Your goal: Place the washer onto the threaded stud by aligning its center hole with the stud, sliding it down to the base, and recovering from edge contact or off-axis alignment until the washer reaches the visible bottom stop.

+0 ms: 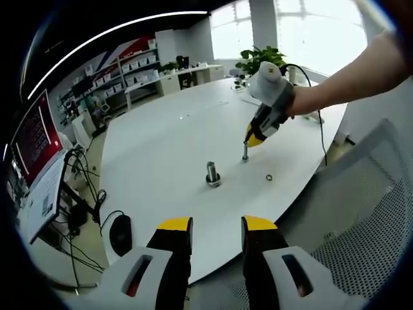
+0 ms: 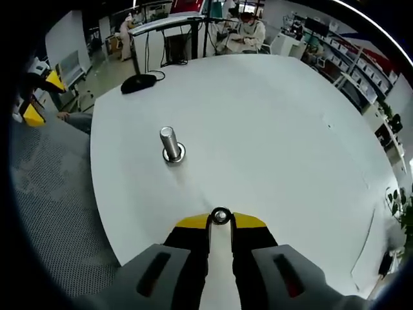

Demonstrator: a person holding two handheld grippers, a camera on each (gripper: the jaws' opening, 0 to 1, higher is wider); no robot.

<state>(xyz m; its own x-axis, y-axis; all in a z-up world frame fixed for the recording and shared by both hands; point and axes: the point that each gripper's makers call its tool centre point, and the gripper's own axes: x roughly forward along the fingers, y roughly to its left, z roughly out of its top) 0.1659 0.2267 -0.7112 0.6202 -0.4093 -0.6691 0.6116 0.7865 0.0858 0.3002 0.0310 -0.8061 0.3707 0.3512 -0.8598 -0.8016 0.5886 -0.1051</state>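
We were early in the job: the washer (image 2: 221,216) was picked up but not yet on the stud (image 2: 170,143). In the right gripper view our right tongs (image 2: 221,221) were nearly closed, tips pinching the washer at its edge w/ its hole facing the camera, just above the white surface (image 2: 277,129). The stud stood upright on its base flange, well apart from the washer, ahead and to the left in that view; nothing sat on it, so the bottom stop was still bare as far as we could see. In the left gripper view the right tongs (image 1: 249,141) hung tip-down over the surface w/ a thin upright piece below the tips, prob. the washer seen edge-on, though too small to be sure. The stud (image 1: 213,174) showed there in the middle of the surface, and a small ring (image 1: 269,176) lay flat near it, apart from both; we couldn't tell if it was a spare washer or sth else. Our left tongs (image 1: 216,227) were wide apart and held nothing, hovering off the near edge of the surface. Left to do, by our reckoning: carry the washer over the stud, turn it flat so the hole lined up w/ the axis, lower it down the thread to the flange, and fix any edge catch or tilt on the way.
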